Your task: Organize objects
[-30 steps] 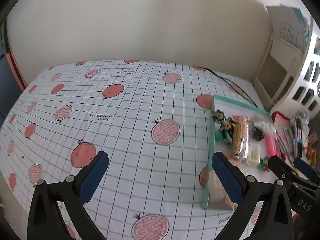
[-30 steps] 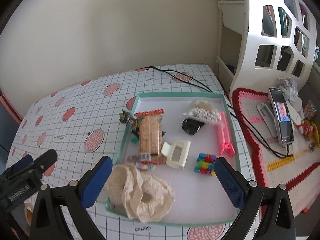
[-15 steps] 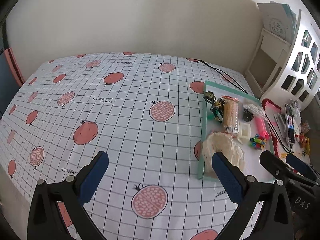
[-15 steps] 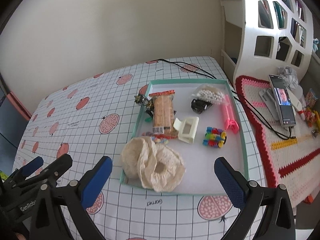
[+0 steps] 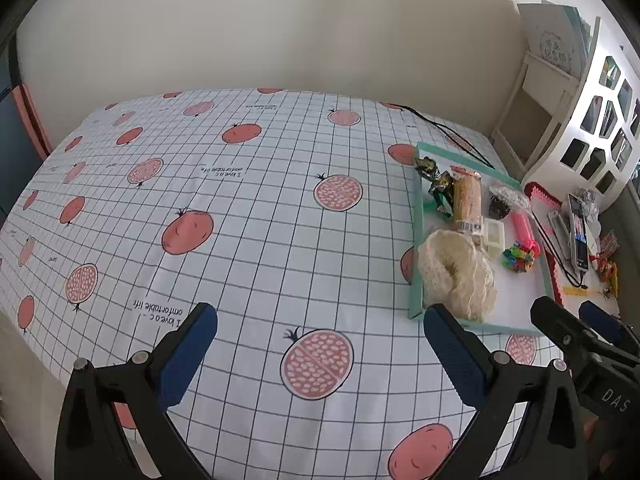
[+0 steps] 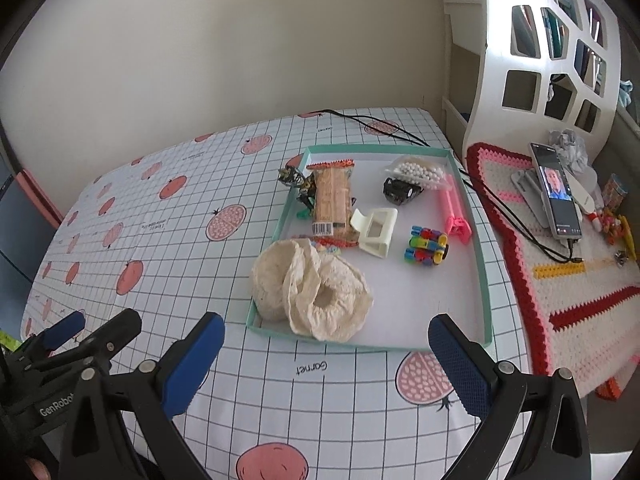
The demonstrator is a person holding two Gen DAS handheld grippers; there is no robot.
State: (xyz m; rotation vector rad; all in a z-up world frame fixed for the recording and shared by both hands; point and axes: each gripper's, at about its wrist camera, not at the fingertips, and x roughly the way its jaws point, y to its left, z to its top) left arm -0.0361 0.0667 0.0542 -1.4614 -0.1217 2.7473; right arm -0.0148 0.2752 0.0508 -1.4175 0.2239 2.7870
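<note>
Tray [image 6: 484, 276] holding cream scrunchies [image 6: 316, 292], snack packet [image 6: 330, 200], hair clip [image 6: 376, 230], toys.

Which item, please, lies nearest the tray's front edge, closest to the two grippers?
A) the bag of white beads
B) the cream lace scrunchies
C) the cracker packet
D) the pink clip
B: the cream lace scrunchies sit in the near left corner of the tray, partly over its rim, while the other items lie further back.
</note>
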